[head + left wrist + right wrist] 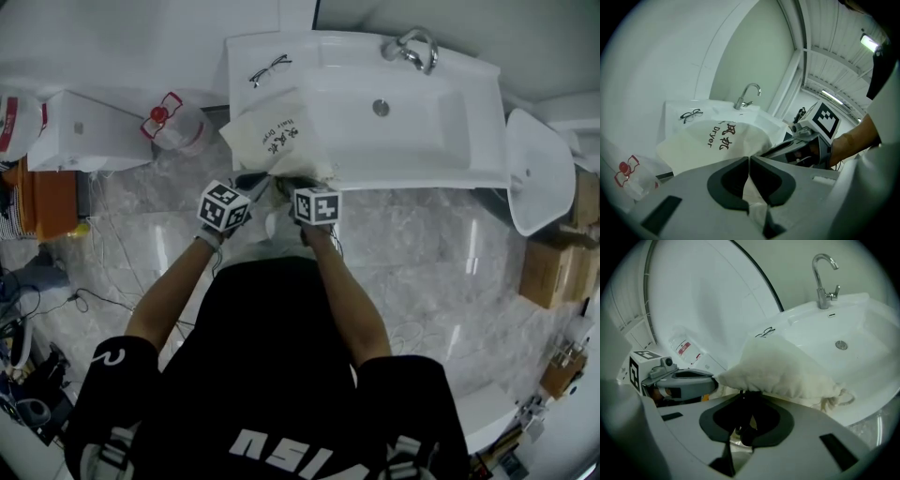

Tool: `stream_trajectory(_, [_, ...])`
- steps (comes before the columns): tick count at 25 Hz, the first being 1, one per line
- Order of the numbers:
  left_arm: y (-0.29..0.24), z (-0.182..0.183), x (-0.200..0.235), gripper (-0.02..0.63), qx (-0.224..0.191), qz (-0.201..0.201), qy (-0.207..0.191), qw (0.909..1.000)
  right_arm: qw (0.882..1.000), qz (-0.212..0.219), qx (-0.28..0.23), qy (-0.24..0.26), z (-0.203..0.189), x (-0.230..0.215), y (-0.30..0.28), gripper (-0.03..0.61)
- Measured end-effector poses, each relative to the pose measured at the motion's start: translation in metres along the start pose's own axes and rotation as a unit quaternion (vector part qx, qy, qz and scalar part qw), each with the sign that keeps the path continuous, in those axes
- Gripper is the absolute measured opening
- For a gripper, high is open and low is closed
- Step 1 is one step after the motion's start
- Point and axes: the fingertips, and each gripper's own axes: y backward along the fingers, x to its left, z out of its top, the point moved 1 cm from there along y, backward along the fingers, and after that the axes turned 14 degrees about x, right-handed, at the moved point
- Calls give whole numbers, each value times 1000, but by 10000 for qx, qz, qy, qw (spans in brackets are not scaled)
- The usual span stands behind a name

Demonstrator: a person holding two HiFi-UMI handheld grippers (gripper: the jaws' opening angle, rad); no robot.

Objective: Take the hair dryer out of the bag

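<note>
A white cloth bag [277, 136] printed "Hair Dryer" lies on the counter left of the basin, its mouth toward me. My left gripper [246, 184] is shut on a fold of the bag's cloth [754, 194] at the near edge. My right gripper [295, 184] sits just right of it, under the bag's [783, 371] rim. Its jaws stand nearly together around a black part [743, 420] that sticks out of the bag's mouth, seemingly the hair dryer or its cord. The rest of the hair dryer is hidden inside the bag.
The white sink [441, 159] with a faucet [412, 47] lies right of the bag. Glasses [270, 67] rest on the counter behind it. A plastic bottle [178, 127] and a white box [84, 131] stand to the left, cardboard boxes [553, 267] on the floor to the right.
</note>
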Motion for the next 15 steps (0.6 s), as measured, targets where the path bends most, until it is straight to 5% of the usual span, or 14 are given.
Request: stream_trajectory(15, [-20, 6, -5, 11, 100, -46, -59, 9999, 9989, -193, -342, 247, -56, -34, 51, 74])
